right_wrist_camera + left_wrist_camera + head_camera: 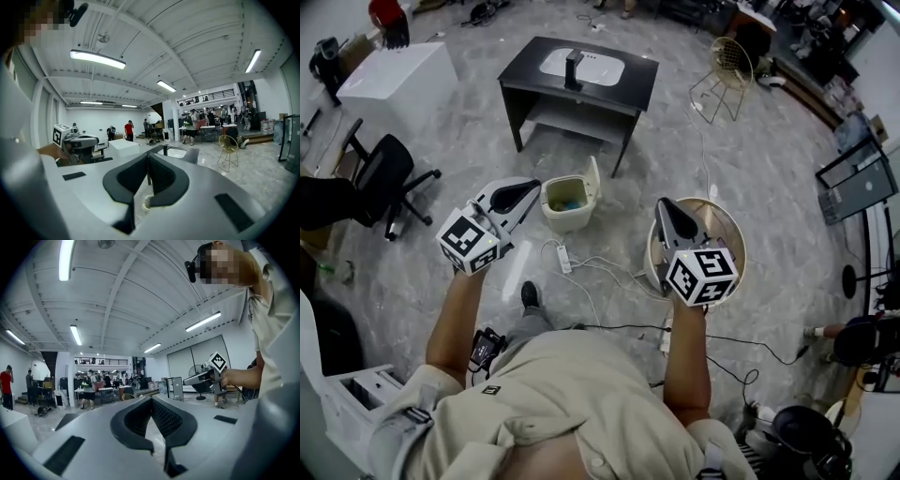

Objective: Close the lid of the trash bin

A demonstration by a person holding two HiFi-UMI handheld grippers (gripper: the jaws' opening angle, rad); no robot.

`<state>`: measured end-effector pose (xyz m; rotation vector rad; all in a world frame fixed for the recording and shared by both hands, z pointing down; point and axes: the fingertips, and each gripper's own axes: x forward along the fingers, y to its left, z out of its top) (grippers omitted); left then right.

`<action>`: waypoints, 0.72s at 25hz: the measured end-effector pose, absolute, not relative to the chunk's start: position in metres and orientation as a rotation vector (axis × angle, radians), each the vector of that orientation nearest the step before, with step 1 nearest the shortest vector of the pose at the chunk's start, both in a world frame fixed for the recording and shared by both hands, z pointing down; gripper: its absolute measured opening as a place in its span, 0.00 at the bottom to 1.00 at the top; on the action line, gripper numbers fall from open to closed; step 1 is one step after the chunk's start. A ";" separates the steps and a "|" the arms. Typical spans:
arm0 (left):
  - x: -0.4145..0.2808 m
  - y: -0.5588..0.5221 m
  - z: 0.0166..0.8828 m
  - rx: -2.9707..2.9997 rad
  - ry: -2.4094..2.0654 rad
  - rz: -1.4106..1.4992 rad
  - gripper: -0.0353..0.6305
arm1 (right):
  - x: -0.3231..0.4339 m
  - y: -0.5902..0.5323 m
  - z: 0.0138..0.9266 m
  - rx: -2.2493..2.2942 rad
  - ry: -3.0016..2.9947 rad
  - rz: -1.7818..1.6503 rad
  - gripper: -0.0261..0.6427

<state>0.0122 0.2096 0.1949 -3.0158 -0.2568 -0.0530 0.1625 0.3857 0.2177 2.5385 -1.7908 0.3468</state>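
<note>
In the head view a small cream trash bin (565, 202) stands on the floor in front of a black table. Its lid (593, 181) is swung up and stands upright at the bin's right side, and coloured rubbish shows inside. My left gripper (535, 185) is held in the air just left of the bin, its tip close to the rim, with the jaws shut on nothing. My right gripper (661, 203) hangs to the right of the bin, apart from it, also shut and empty. The left gripper view (151, 400) and the right gripper view (147, 157) both show the pads meeting.
A black table (637, 66) with a white basin stands behind the bin. A round white tub (729, 225) sits below my right gripper. A power strip (564, 258) and cables lie on the floor. An office chair (380, 173) is at the left, a wire chair (727, 61) at the back right.
</note>
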 end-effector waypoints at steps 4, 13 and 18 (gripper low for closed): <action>0.024 0.187 0.201 -3.023 -0.313 -0.032 0.08 | 0.165 0.368 0.224 2.548 -1.741 0.362 0.08; 0.042 0.100 0.205 -3.047 -0.396 -0.024 0.08 | 0.172 0.291 0.223 2.598 -1.658 0.392 0.08; 0.060 0.053 0.208 -3.062 -0.478 -0.014 0.08 | 0.178 0.246 0.223 2.617 -1.592 0.410 0.08</action>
